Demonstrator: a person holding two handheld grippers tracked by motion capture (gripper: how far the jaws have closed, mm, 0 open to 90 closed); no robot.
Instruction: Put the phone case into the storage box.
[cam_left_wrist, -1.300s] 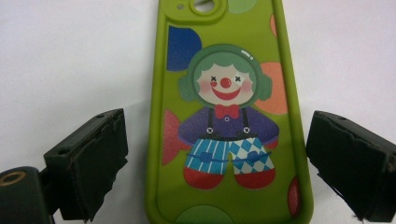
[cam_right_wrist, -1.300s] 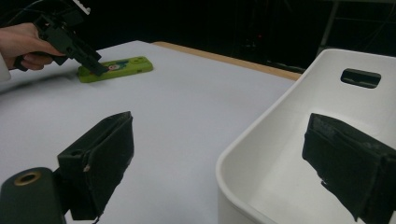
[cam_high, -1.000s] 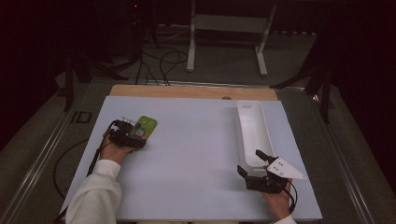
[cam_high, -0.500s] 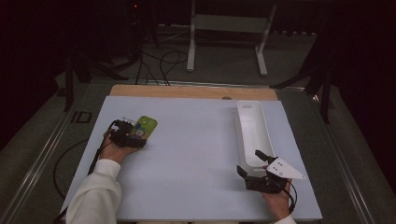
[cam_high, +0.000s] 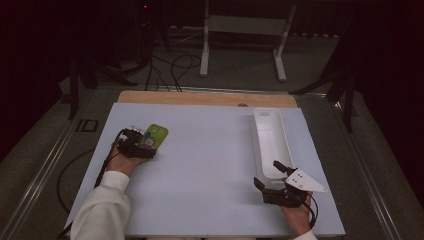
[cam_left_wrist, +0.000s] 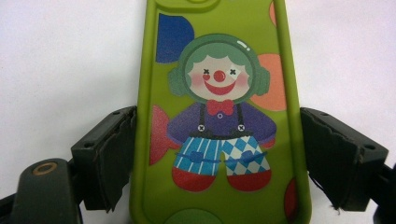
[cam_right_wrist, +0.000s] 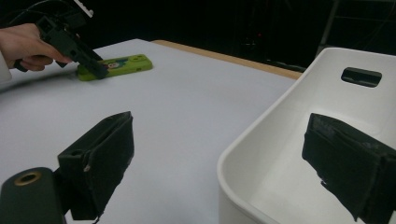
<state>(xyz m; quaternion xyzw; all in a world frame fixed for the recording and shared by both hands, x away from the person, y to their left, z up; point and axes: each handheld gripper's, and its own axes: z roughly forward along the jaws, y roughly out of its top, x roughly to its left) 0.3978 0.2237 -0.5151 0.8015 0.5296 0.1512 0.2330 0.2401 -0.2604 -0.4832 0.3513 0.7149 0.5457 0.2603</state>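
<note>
Squarely between the left hand-held gripper's spread jaws, green phone case.

A lime-green phone case is printed with a clown: green hair, red nose, purple shirt, red bow tie, blue-and-white striped and checked trousers, red shoes. Blue, orange and pink spots are scattered round it. The bin at the right is white, the table pale grey-white, the jaws black.
</note>
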